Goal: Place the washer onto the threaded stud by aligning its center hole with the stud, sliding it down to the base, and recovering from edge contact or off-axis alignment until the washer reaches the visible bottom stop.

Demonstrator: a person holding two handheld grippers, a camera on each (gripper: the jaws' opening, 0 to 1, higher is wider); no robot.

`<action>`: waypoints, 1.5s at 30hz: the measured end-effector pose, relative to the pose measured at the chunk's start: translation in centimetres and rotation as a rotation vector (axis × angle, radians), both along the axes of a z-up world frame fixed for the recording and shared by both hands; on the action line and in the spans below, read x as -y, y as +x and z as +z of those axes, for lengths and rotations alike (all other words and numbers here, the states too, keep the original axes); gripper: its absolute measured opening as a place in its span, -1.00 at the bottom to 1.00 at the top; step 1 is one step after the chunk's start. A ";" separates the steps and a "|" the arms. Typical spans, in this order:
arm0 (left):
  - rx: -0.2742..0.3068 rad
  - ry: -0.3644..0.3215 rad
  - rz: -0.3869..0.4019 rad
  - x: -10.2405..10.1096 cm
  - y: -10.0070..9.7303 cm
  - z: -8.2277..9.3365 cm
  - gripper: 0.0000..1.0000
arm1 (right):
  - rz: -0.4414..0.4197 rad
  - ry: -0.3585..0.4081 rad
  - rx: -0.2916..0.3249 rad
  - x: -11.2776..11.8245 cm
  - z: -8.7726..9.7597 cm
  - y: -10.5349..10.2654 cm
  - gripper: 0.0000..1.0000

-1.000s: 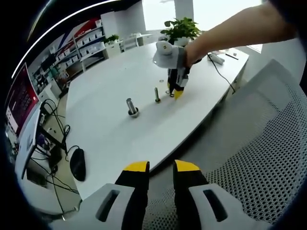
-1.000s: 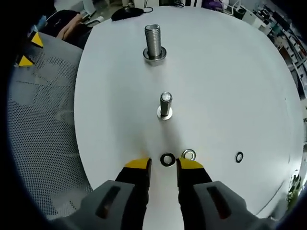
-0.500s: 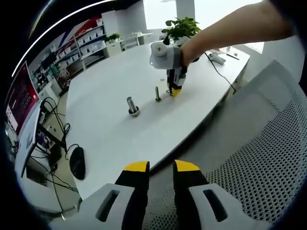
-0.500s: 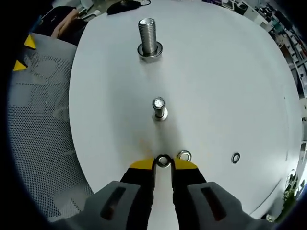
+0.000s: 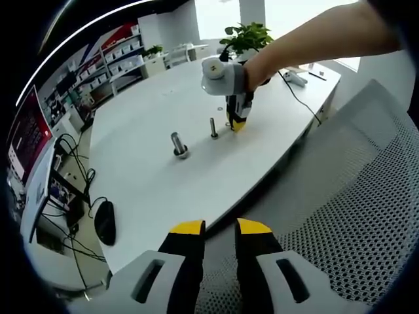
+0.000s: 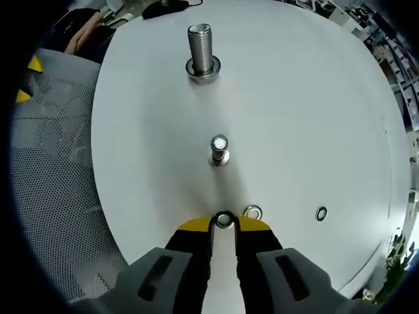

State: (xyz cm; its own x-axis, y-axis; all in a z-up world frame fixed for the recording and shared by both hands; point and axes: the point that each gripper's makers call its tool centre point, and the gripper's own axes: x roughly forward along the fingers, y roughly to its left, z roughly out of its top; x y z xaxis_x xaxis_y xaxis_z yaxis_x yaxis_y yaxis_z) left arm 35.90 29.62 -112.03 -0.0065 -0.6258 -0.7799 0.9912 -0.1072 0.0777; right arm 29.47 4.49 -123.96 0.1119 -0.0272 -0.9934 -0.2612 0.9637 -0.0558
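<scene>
In the right gripper view a dark washer (image 6: 224, 220) lies flat on the white counter (image 6: 314, 111), right between the yellow fingertips (image 6: 194, 226) of the right hand-held gripper (image 6: 224, 226). The jaws sit close on either side of it and appear to be pinching its rim, with the washer at counter level. Just off the gripper's right tip lies a second, brighter washer (image 6: 252, 212), and farther out to that side, well apart, a third small washer (image 6: 321, 213).

Straight ahead of the jaws stands the thin threaded stud (image 6: 219, 149), upright on its base, apart from the gripped washer. Beyond it, farther along the same line, a thicker threaded stud (image 6: 201, 50) stands upright on a wide collar. To the gripper's left, past the counter edge, is the grey mesh of a chair (image 6: 52, 176).

In the left gripper view the left hand-held gripper (image 5: 220, 229) hangs over a mesh chair seat (image 5: 353, 216), off the counter's near edge, its jaws slightly parted and holding nothing. Far ahead of it the right hand-held gripper (image 5: 234, 122), held by a person's arm (image 5: 314, 39), points down at the counter (image 5: 150, 190) just beside the thin stud (image 5: 213, 127); the thick stud (image 5: 177, 144) stands nearer. A black mouse (image 5: 105, 223) and cables (image 5: 75, 176) lie to the left, below the counter
</scene>
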 end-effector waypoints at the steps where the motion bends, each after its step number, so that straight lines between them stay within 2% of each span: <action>1: 0.000 0.001 0.001 0.0 0.0 0.0 -0.68 | 0.003 -0.007 -0.002 -0.1 0.0 0.0 -0.69; 5: 0.000 0.004 0.006 0.0 0.0 0.0 -0.68 | 0.033 -0.036 -0.012 -0.1 -0.1 0.1 -0.69; 9: 0.002 0.000 0.002 0.0 0.0 0.0 -0.68 | -0.019 -0.019 0.007 0.4 -0.3 0.2 -0.69; 12: 0.004 -0.001 0.000 0.0 0.0 0.0 -0.68 | -0.020 -0.020 0.015 -0.1 0.1 0.0 -0.69; 15: 0.003 0.000 0.000 0.0 0.0 0.0 -0.68 | 0.005 -0.043 -0.001 0.3 -0.4 0.3 -0.70; 23: 0.001 0.001 0.007 0.0 0.0 0.0 -0.68 | -0.015 -0.063 -0.028 0.0 0.0 0.0 -0.70; 28: 0.001 -0.001 0.008 0.0 0.1 0.0 -0.67 | -0.054 -0.074 0.001 0.7 -0.6 0.4 -0.70; 32: 0.002 0.002 0.006 0.0 0.0 0.0 -0.67 | -0.045 -0.083 0.028 0.1 0.0 -0.2 -0.70; 36: 0.005 -0.002 0.008 0.0 0.0 0.0 -0.65 | -0.074 -0.072 0.043 0.0 0.5 -0.4 -0.71; 37: 0.009 -0.006 0.008 0.0 0.1 0.1 -0.64 | -0.093 -0.038 0.021 0.0 0.0 -0.6 -0.71; 39: 0.011 -0.005 0.006 0.0 0.1 0.1 -0.63 | -0.127 -0.019 0.013 0.0 -0.1 -0.6 -0.71; 45: 0.010 -0.006 0.006 0.0 0.2 0.0 -0.63 | -0.066 0.029 -0.041 -1.8 0.0 -1.9 -0.71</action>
State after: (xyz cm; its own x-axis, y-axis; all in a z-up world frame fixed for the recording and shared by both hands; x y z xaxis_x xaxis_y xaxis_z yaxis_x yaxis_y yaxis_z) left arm 36.06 29.60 -112.00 0.0051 -0.6307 -0.7760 0.9910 -0.1008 0.0884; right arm 27.60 6.29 -123.99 0.0696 -0.0042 -0.9976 -0.1989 0.9798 -0.0180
